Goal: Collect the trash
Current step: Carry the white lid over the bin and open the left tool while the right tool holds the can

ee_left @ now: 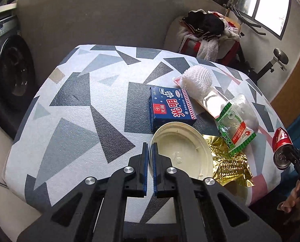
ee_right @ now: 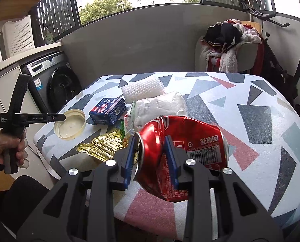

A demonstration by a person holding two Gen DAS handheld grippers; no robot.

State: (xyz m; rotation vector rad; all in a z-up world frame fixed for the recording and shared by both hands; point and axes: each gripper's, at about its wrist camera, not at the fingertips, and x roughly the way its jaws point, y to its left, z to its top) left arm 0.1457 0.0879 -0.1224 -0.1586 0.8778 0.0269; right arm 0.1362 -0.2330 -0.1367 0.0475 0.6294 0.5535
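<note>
My left gripper (ee_left: 149,146) is shut on the rim of a cream plastic lid (ee_left: 182,151), which hangs tilted just above the patterned table (ee_left: 79,111). In the right wrist view the same lid (ee_right: 70,124) shows at the table's left corner, held by the left gripper (ee_right: 63,118) in a person's hand. My right gripper (ee_right: 151,139) is shut on a crushed red can (ee_right: 182,141), lifted over the near edge. On the table lie a blue box (ee_left: 172,106), a white foam net (ee_left: 198,78), a green-and-white bag (ee_left: 236,125) and a gold foil wrapper (ee_left: 228,163).
A washing machine (ee_right: 55,82) stands left of the table and a low wall runs behind it. A chair piled with clothes (ee_right: 228,46) and an exercise bike (ee_right: 291,64) are at the back right. The table's left half (ee_left: 69,80) holds nothing.
</note>
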